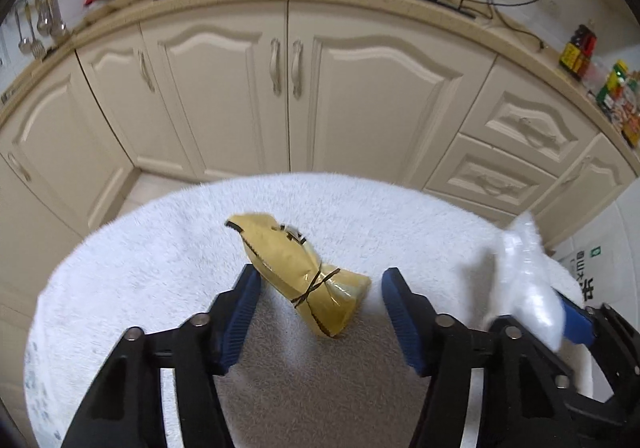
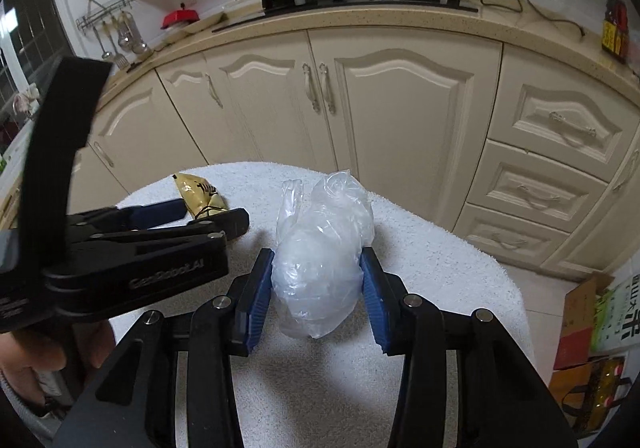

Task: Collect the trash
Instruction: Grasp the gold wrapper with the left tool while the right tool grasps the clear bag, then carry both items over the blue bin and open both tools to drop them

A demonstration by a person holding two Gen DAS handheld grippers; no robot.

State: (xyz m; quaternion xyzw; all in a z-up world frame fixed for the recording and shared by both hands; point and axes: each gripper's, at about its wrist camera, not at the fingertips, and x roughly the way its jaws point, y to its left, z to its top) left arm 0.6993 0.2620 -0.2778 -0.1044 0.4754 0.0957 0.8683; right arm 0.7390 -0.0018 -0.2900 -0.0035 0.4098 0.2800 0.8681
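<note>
Right tool (image 2: pixel 318 290) is clamped on the clear plastic bag (image 2: pixel 320 264); both blue pads press into its sides, bag sitting on the white towel (image 2: pixel 440 268). Left tool (image 1: pixel 316 312) straddles the gold wrapper (image 1: pixel 304 272), which lies on the towel; pads stand apart from it on both sides, so nothing gripped there yet. No bin or collection container visible in either view. Progress, my read: early. One piece secured but not lifted clear, second piece lined up for a grasp, nothing deposited. Left to do: close on the wrapper, lift both, carry to wherever the trash goes.
</note>
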